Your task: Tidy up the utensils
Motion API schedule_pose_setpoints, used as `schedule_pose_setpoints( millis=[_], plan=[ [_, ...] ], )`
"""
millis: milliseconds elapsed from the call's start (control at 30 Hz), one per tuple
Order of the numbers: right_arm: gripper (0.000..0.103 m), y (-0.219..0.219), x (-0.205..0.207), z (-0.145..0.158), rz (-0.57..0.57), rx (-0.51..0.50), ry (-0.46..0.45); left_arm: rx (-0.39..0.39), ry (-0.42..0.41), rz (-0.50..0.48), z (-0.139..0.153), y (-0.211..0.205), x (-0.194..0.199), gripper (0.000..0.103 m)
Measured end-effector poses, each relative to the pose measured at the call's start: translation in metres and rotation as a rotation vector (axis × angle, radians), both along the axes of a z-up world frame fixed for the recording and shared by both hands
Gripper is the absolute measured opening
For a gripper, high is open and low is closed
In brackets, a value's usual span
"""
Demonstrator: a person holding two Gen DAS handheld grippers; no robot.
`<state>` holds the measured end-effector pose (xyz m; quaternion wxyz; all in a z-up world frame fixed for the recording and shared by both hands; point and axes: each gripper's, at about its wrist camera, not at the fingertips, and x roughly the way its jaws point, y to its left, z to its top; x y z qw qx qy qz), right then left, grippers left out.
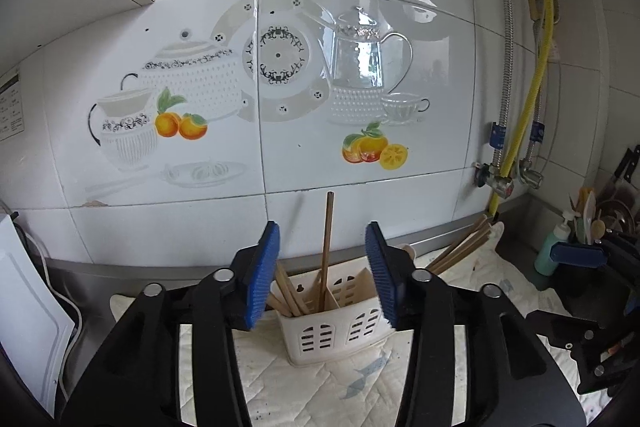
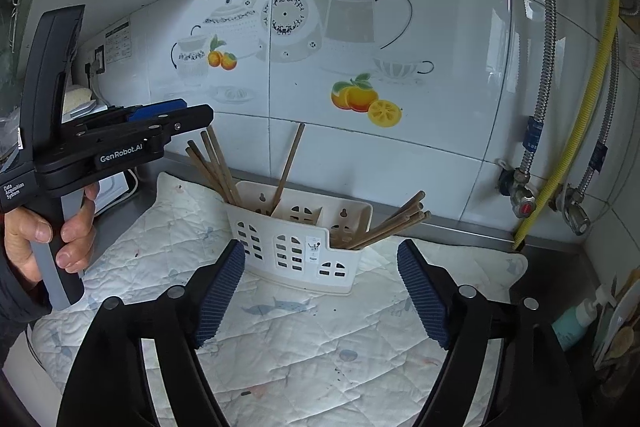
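Left gripper [image 1: 322, 273]: jaws spread, nothing between the blue pads [image 1: 264, 273]. It is held level, above and on the near side of the utensil caddy [image 1: 334, 331], pointing at the tiled wall [image 1: 360, 167]. In the right wrist view the same tool appears at the left edge, raised clear of the caddy, with the person's left hand [image 2: 48, 235] wrapped around its grip, thumb and fingers curled.

Right gripper [image 2: 320, 291]: jaws spread wide, empty. It is tilted slightly downward toward the quilted mat [image 2: 280, 355], with the caddy seen between and beyond its pads.

The caddy is a white slotted plastic holder with three compartments, standing upright on the mat near the wall.
- Left compartment: a bundle of wooden chopsticks [image 2: 214, 167] leaning to the left.
- Middle compartment: a single chopstick [image 2: 290, 163] standing nearly upright, tilted slightly right.
- Right compartment: a second bundle [image 2: 390, 225] leaning low to the right, tips past the caddy rim.

Far right: a teal pump bottle [image 2: 578, 323] stands off the mat's right edge. Behind it, a yellow hose [image 2: 580, 99] and braided metal hoses run down the wall to valves [image 2: 524, 201].
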<state>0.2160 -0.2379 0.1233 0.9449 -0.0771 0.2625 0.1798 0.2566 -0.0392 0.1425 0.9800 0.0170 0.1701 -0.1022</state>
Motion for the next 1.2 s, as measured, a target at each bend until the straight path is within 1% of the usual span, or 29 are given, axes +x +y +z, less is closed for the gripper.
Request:
schedule_pose_setpoints(
  millis=[33, 100, 133, 167, 233, 300, 367, 533, 633, 733, 833, 967, 1033, 1133, 1200],
  plan=[
    [0.079, 0.000, -0.002, 0.001, -0.001, 0.001, -0.002, -0.003, -0.006, 0.003, 0.001, 0.002, -0.005, 0.055],
    [0.084, 0.000, -0.007, 0.002, -0.006, 0.010, -0.006, -0.002, -0.013, 0.006, 0.002, 0.004, -0.012, 0.057],
    [0.084, 0.000, -0.010, 0.003, -0.009, 0.013, -0.008, -0.004, -0.013, 0.012, 0.002, 0.004, -0.015, 0.060],
    [0.084, 0.000, -0.014, 0.003, -0.010, 0.016, -0.009, -0.003, -0.016, 0.011, 0.003, 0.005, -0.020, 0.065],
    [0.087, 0.000, -0.019, 0.004, -0.014, 0.025, -0.010, 0.000, -0.025, 0.016, 0.003, 0.005, -0.029, 0.070],
    [0.088, 0.001, -0.026, 0.003, -0.017, 0.032, -0.012, 0.006, -0.038, 0.015, 0.003, 0.005, -0.041, 0.077],
    [0.088, 0.002, -0.032, 0.003, -0.014, 0.040, -0.010, 0.013, -0.049, 0.014, 0.002, 0.004, -0.052, 0.086],
    [0.091, 0.004, -0.049, -0.003, -0.018, 0.058, -0.008, 0.034, -0.079, 0.025, -0.002, 0.006, -0.083, 0.098],
    [0.091, 0.007, -0.059, -0.009, -0.030, 0.042, -0.016, 0.024, -0.078, 0.023, -0.005, 0.010, -0.097, 0.098],
    [0.093, 0.009, -0.067, -0.015, -0.046, 0.037, -0.018, 0.017, -0.082, 0.047, -0.012, 0.017, -0.114, 0.098],
    [0.093, 0.009, -0.074, -0.022, -0.065, 0.033, -0.017, 0.015, -0.053, 0.051, -0.020, 0.022, -0.125, 0.098],
    [0.094, 0.009, -0.084, -0.031, -0.081, 0.035, -0.002, 0.034, -0.031, 0.073, -0.031, 0.027, -0.139, 0.098],
    [0.095, 0.008, -0.092, -0.035, -0.101, 0.038, -0.009, 0.044, -0.031, 0.087, -0.037, 0.030, -0.148, 0.098],
    [0.095, 0.005, -0.102, -0.043, -0.116, 0.066, 0.014, 0.063, -0.030, 0.108, -0.045, 0.034, -0.159, 0.098],
    [0.095, 0.005, -0.107, -0.048, -0.144, 0.060, 0.018, 0.068, -0.034, 0.128, -0.052, 0.037, -0.169, 0.098]
  ],
)
